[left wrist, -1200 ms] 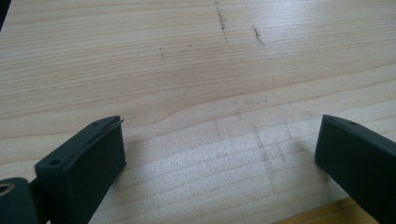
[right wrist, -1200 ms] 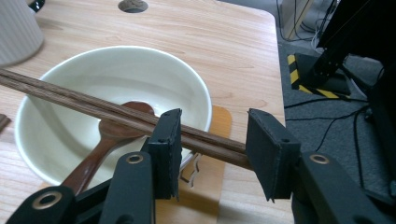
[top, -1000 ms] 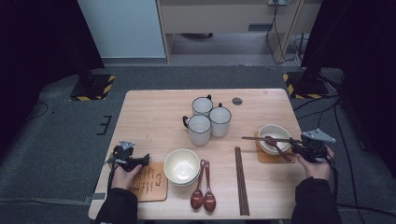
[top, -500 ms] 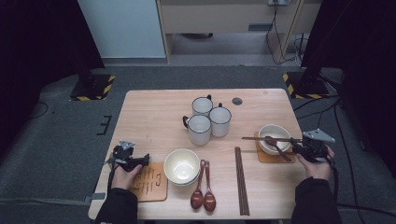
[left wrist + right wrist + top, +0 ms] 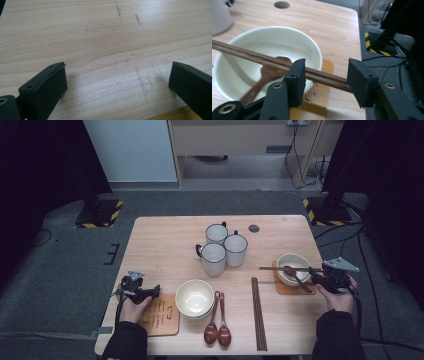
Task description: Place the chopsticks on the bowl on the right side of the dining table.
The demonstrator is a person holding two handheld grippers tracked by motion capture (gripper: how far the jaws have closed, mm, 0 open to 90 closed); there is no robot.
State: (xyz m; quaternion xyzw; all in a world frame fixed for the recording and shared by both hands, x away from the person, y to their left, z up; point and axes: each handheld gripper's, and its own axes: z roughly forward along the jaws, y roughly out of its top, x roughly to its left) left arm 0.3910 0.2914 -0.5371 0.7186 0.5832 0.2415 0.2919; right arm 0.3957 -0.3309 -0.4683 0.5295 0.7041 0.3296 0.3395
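A pair of brown chopsticks (image 5: 262, 58) lies across a white bowl (image 5: 269, 37) that holds a dark wooden spoon (image 5: 264, 72) and stands on a wooden coaster (image 5: 322, 92). My right gripper (image 5: 325, 72) straddles the chopsticks' near end. Its jaws have just been opening, with the sticks between them and a gap at the pads. From above, the right gripper (image 5: 315, 275) sits just right of that bowl (image 5: 292, 262). My left gripper (image 5: 117, 82) stands open over bare table, and the high view places it (image 5: 152, 291) beside a second wooden coaster (image 5: 160, 315).
Stacked white bowls (image 5: 194, 297) stand at the front centre with two wooden spoons (image 5: 217, 330) and another pair of chopsticks (image 5: 258, 312) to their right. Three white mugs (image 5: 222, 247) cluster mid-table. The table's right edge (image 5: 320, 255) is close to my right hand.
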